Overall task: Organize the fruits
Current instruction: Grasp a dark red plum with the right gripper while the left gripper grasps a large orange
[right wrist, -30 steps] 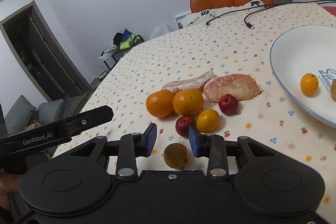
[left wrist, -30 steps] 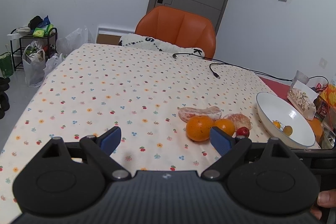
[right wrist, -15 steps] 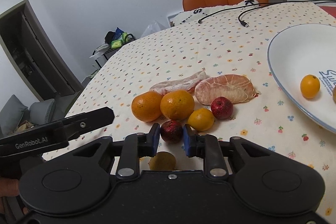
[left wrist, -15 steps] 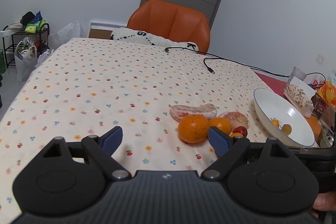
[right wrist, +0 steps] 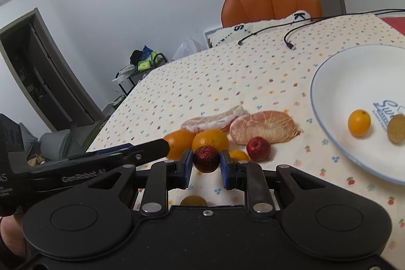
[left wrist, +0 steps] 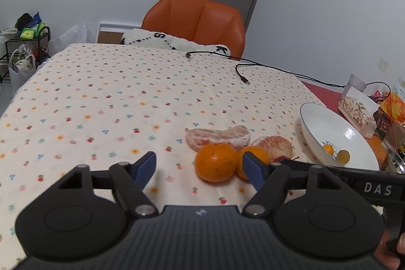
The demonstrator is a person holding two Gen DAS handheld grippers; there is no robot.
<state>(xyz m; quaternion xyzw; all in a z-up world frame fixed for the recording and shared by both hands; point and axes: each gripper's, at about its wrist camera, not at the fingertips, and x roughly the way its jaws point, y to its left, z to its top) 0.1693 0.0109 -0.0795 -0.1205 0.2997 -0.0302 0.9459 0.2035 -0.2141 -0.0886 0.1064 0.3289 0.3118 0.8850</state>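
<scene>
Both grippers angle down over the flowered table (left wrist: pixel 106 92).

The left gripper (left wrist: pixel 200 167) points at a large orange (left wrist: pixel 215 161); its jaws have just been closing, still apart, pads not touching the fruit. The right gripper (right wrist: pixel 206 165) is clamped on a dark red fruit (right wrist: pixel 206 158) just beside the oranges, left of the white bowl (right wrist: pixel 329 82) holding two small fruits.

A matt printed cloth (left wrist: pixel 106 98) covers the worktop. The white bowl (right wrist: pixel 336 82) looks like glossy glazed ceramic. The oranges (left wrist: pixel 215 165) have dimpled, slightly shiny peel; the peeled citrus segments (right wrist: pixel 263 127) look dry and veined. The chair (left wrist: pixel 195 17) seems smooth leather or vinyl, and both grippers are matt black plastic
</scene>
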